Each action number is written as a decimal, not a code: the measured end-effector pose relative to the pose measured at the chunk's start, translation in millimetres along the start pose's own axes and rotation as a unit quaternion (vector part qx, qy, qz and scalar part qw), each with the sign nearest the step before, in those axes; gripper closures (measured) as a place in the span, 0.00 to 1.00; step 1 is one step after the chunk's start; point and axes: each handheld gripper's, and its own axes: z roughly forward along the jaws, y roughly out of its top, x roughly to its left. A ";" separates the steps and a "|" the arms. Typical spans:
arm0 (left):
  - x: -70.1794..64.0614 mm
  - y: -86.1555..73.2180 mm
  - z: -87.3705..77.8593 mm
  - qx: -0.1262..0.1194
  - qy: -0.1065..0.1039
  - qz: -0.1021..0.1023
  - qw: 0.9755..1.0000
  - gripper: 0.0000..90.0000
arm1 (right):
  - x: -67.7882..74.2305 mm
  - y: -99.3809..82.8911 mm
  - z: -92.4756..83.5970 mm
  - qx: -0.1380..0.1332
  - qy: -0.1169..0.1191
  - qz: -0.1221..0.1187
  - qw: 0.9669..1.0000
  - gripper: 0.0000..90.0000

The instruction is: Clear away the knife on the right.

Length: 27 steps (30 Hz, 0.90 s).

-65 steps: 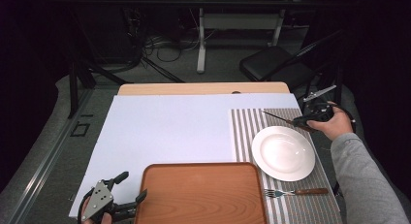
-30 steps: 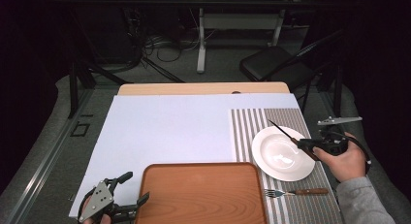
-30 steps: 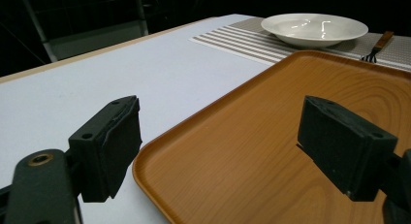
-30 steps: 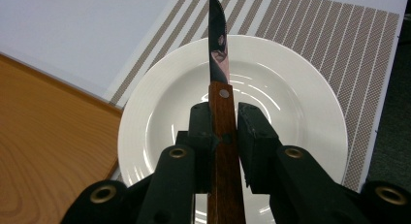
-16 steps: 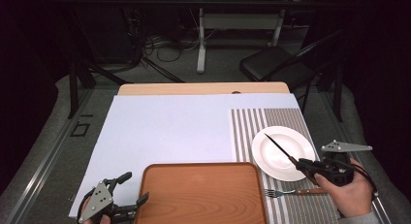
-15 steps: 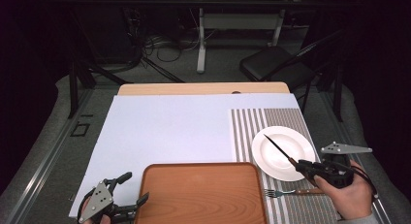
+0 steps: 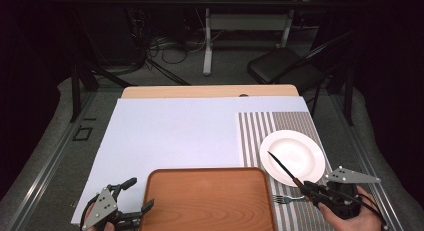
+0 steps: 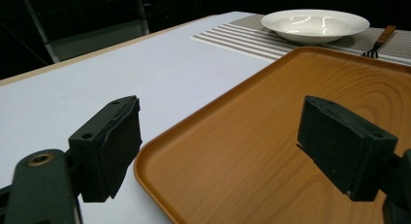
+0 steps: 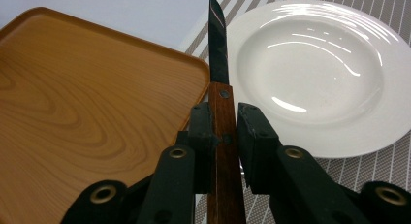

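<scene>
My right gripper point(image 7: 311, 187) point(image 9: 224, 117) is shut on the wooden handle of a knife point(image 9: 219, 64), whose dark blade point(image 7: 281, 166) points up-left over the near rim of the white plate point(image 7: 292, 156) point(image 9: 320, 69). A fork point(image 7: 292, 198) point(image 8: 379, 40) lies on the striped placemat point(image 7: 277, 126) just under that gripper. My left gripper point(image 7: 131, 201) point(image 8: 220, 146) rests open at the near left corner of the wooden tray point(image 7: 207, 201) point(image 8: 291, 127), its pads apart with nothing between them.
A white sheet point(image 7: 170, 131) covers most of the table. The tray point(image 9: 72, 103) lies just left of the plate. A dark chair point(image 7: 280, 66) and a table frame stand on the floor beyond the far edge.
My right gripper has carried the knife from beyond the plate's far right toward the near edge, down to the fork's side. The left gripper has stayed put.
</scene>
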 end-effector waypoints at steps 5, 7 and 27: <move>0.1 0.1 0.0 0.000 0.000 0.001 1.000 0.17 | 6.1 -9.0 -2.2 0.001 0.001 0.006 1.000 0.85; 0.1 0.1 0.0 0.000 0.000 0.001 1.000 0.17 | 8.4 -12.4 -3.0 -0.007 0.006 0.010 1.000 0.85; -0.4 0.1 0.3 0.000 0.001 0.000 1.000 0.17 | 61.9 -20.6 44.9 0.036 0.040 -0.021 0.998 0.85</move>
